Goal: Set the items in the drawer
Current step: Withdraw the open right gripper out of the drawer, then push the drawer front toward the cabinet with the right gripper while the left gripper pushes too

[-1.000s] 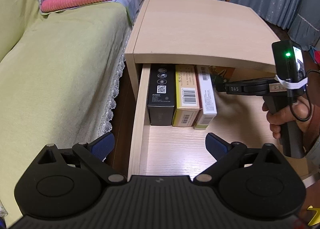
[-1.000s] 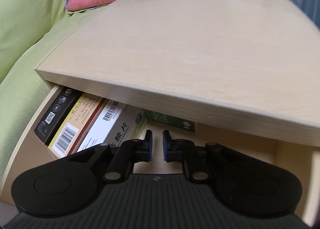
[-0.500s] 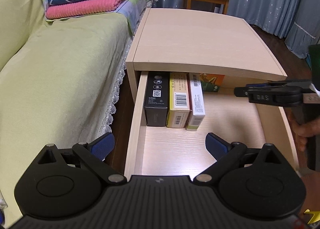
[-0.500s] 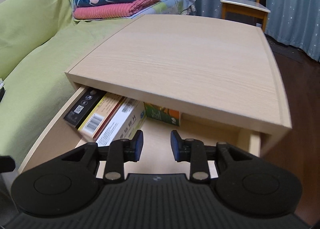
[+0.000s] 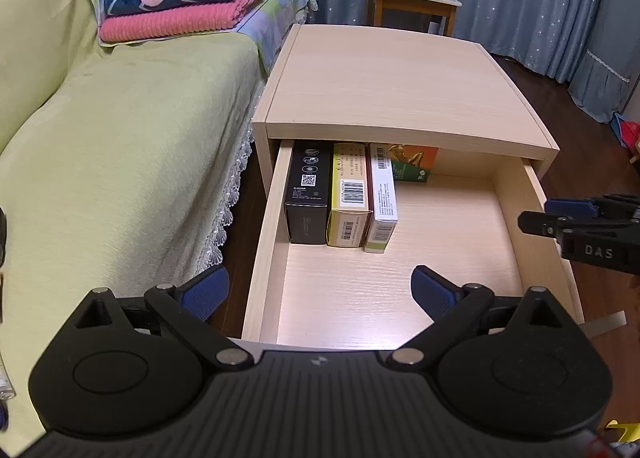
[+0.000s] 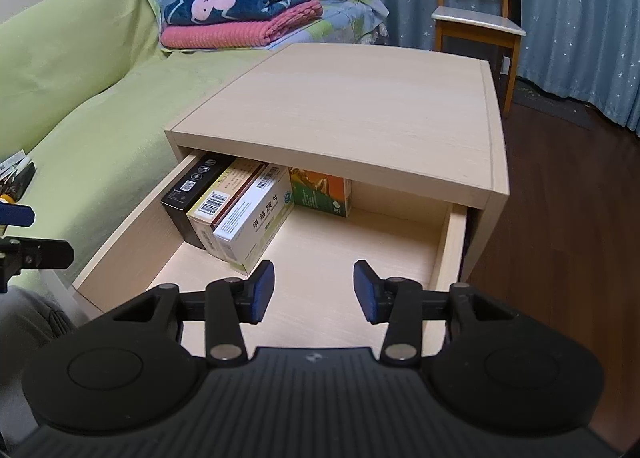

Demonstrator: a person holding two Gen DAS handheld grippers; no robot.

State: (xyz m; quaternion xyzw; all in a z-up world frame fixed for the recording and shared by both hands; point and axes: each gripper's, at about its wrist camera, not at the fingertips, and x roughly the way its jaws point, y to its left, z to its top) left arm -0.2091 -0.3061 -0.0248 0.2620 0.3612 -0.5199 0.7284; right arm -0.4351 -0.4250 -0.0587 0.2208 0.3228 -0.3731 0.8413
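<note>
Pale wood-grain lines the open drawer [image 5: 400, 282] of the bedside cabinet [image 5: 396, 85], and four boxes now sit at its far end. The black box [image 5: 307, 193], the yellow box [image 5: 349, 197] and the white medicine box [image 5: 382, 197] lie side by side, touching, against the left wall; the orange-and-green box [image 6: 322, 191] sits just behind them to the right, partly under the cabinet top. A second ago the right gripper [image 6: 314, 290] was deep inside the drawer with its fingers nearly closed beside that last box; it has since drawn back out and spread to a medium gap, holding nothing. The left gripper [image 5: 316, 290] has also backed off, hovering near the drawer's front edge with its fingers wide apart and empty. Judging from this, the last box has just been released and the placing looks done. No further item shows on the cabinet top. The likely remaining step is pushing the drawer shut, though the task does not say so.
</note>
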